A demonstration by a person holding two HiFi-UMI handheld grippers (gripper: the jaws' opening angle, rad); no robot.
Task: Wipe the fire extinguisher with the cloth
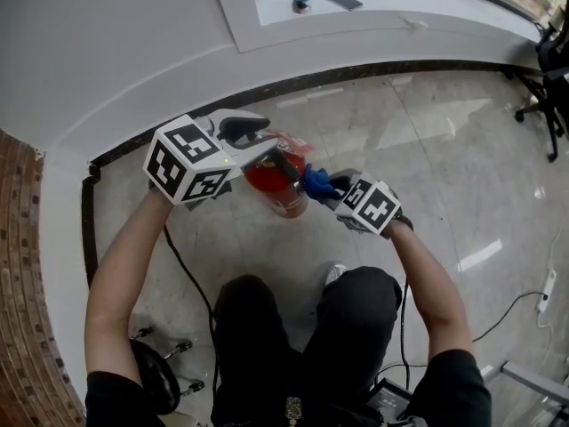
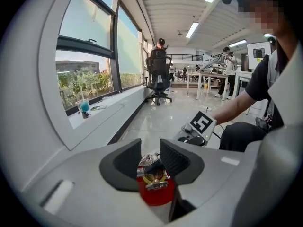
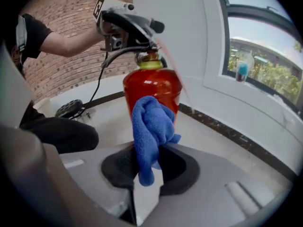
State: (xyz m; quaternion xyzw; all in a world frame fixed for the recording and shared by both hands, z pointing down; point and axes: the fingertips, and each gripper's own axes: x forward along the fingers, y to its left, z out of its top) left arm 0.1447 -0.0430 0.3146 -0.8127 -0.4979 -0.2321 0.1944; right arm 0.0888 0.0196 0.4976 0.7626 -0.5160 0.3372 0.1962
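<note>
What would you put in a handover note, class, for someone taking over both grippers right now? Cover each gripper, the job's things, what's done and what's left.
The left gripper is shut on the valve head atop the fire extinguisher, steadying it.
The right gripper is shut on the blue cloth, which is bunched up between its jaws.
The cloth is at the side of the red cylinder, about mid-height. Contact looks likely but isn't certain.
Done: both grips are made and the cloth is at the cylinder. How much is already wiped cannot be told.
Left: rub the cloth over the cylinder, probably all round, then the top.
</note>
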